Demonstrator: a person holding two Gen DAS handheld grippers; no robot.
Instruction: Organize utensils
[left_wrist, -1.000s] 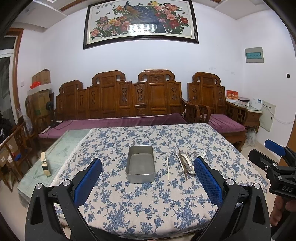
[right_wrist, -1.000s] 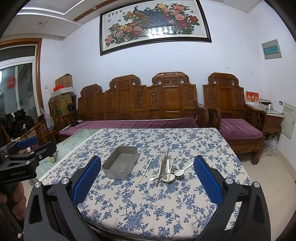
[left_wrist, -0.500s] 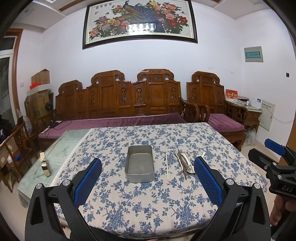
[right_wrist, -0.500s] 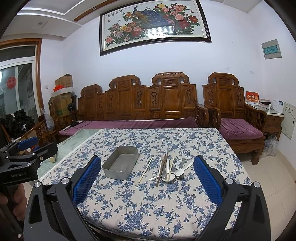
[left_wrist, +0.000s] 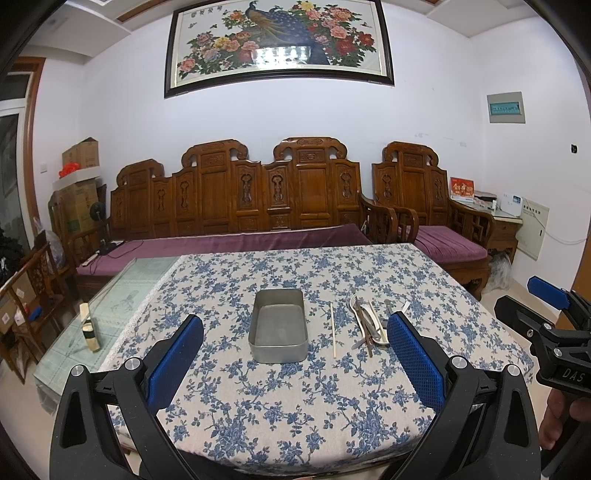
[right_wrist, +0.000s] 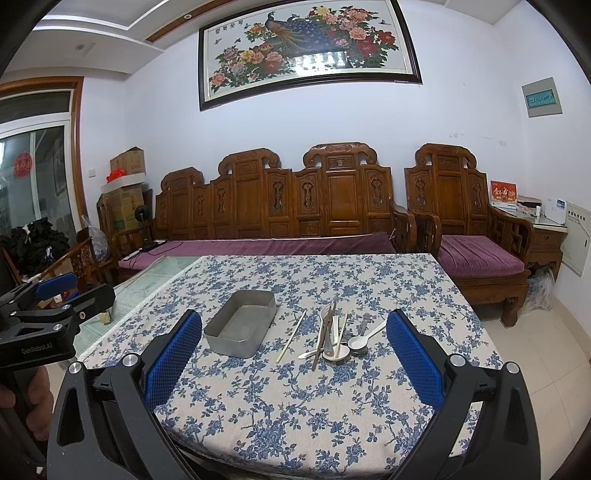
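An empty rectangular metal tin (left_wrist: 279, 325) (right_wrist: 242, 323) sits in the middle of the table. To its right lies a single pale chopstick (left_wrist: 333, 330) (right_wrist: 291, 335), then a pile of utensils (left_wrist: 369, 325) (right_wrist: 338, 338) with spoons, a fork and chopsticks. My left gripper (left_wrist: 295, 360) is open and empty, held above the table's near edge in front of the tin. My right gripper (right_wrist: 295, 356) is open and empty, near the front edge in front of the pile.
The table wears a blue-flowered cloth (left_wrist: 295, 398); its left part is bare glass (left_wrist: 122, 299) with a small bottle (left_wrist: 89, 328) on it. A carved wooden sofa (left_wrist: 236, 206) stands behind the table, and an armchair (right_wrist: 476, 236) at the back right.
The left wrist view has shifted very slightly; the tin and utensils have not moved. Both grippers stay open.
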